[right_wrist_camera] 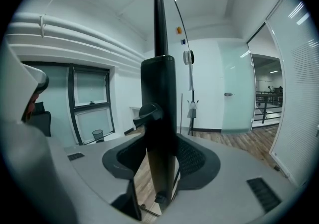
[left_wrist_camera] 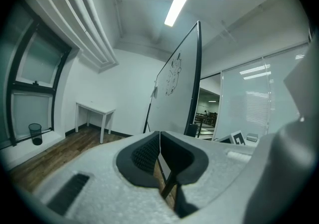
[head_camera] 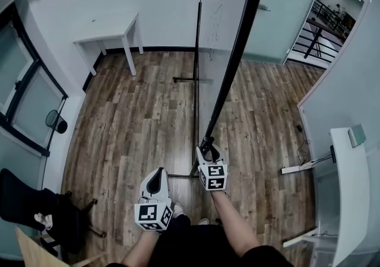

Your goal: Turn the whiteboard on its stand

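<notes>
The whiteboard (head_camera: 222, 34) stands edge-on before me on its black stand (head_camera: 195, 82); its black frame edge (head_camera: 234, 52) runs down toward my right hand. In the right gripper view this frame post (right_wrist_camera: 159, 93) rises upright between the jaws, with a black knob (right_wrist_camera: 148, 113) on its left side. My right gripper (head_camera: 206, 144) is shut on the post at the board's near lower end, and both pads touch it. To the left and nearer to me, my left gripper (head_camera: 157, 178) is shut and holds nothing. In the left gripper view the whiteboard (left_wrist_camera: 177, 93) stands apart, ahead of it.
A small white table (head_camera: 110, 31) stands at the far wall on the left. A black office chair (head_camera: 35, 206) and a waste bin (head_camera: 56, 120) are by the left windows. A white desk (head_camera: 350, 188) and a power strip (head_camera: 297, 168) lie at the right. Wooden floor surrounds the stand.
</notes>
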